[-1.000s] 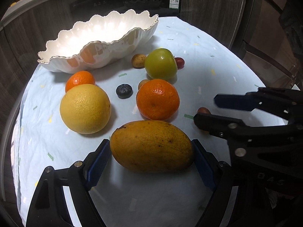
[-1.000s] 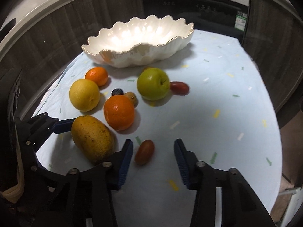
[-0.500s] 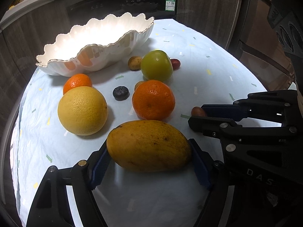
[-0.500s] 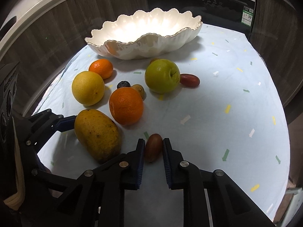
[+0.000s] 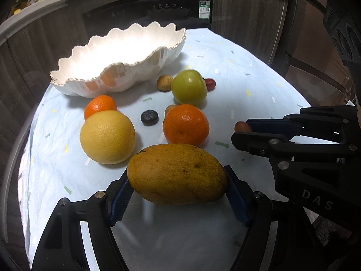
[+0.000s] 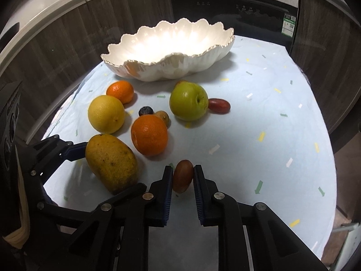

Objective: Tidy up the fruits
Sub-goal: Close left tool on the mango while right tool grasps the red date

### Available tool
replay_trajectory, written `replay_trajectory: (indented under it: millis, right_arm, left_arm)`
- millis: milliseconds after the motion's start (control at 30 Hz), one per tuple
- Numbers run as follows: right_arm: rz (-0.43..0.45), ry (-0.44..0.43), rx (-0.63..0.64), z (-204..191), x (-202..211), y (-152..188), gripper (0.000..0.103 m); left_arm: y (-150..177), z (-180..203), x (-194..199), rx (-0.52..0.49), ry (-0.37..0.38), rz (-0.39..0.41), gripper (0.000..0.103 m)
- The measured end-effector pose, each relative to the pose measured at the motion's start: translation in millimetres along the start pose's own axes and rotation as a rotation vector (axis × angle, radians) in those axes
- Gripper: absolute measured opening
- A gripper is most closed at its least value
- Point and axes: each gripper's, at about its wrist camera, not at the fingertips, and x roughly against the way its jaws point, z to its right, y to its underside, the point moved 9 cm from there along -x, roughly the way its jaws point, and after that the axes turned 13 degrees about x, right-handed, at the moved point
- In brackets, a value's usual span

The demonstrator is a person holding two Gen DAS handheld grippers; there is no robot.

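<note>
A yellow-orange mango [image 5: 178,174] lies on the pale blue cloth, and my left gripper [image 5: 176,180] is closing lengthwise on it, its blue pads touching both ends. The right wrist view shows the same mango [image 6: 111,160] with a left finger at its far end. Just right of the mango, my right gripper [image 6: 182,175] is shut on a small brown-red jujube [image 6: 182,176], pads against both its sides; it also shows in the left wrist view as the jujube [image 5: 241,126] at the jaw tips. The white scalloped bowl [image 5: 135,74] stands empty at the back.
Between the mango and the bowl lie a yellow citrus [image 5: 107,136], a large orange [image 5: 186,124], a small mandarin [image 5: 100,105], a green apple [image 5: 189,87], a dark berry [image 5: 149,117], small brown fruits [image 5: 164,82] and a red jujube [image 5: 209,83]. Dark cabinets ring the round table.
My right jaws, open around the jujube a second ago, have shut on it. The left jaws have drawn in against the mango's ends. Neither fruit has left the cloth.
</note>
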Motion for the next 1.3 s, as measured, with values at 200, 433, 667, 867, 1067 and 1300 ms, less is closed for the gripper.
replay_trajectory:
  millis: [200,433,667,867,1067,1300]
  right_arm:
    - [0.039,0.018,0.006,-2,16,-10,0.02]
    - [0.082,0.042,0.013,-3,37,-20,0.02]
    - [0.125,0.052,0.019,-5,55,-36,0.02]
    - [0.16,0.062,0.036,-7,67,-53,0.02]
    - [0.189,0.072,0.047,-6,74,-73,0.02]
    - [0.217,0.08,0.053,-2,77,-92,0.02]
  left_arm:
    - [-7,0,17,-0.007,-0.01,0.041,0.075]
    - [-20,-1,37,-0.006,-0.019,0.091,0.075]
    - [-39,-11,57,0.015,-0.036,0.14,0.075]
    - [-56,-18,69,0.033,-0.046,0.166,0.075]
    - [-72,-24,77,0.054,-0.051,0.192,0.075]
    - [-93,-34,84,0.076,-0.066,0.225,0.075]
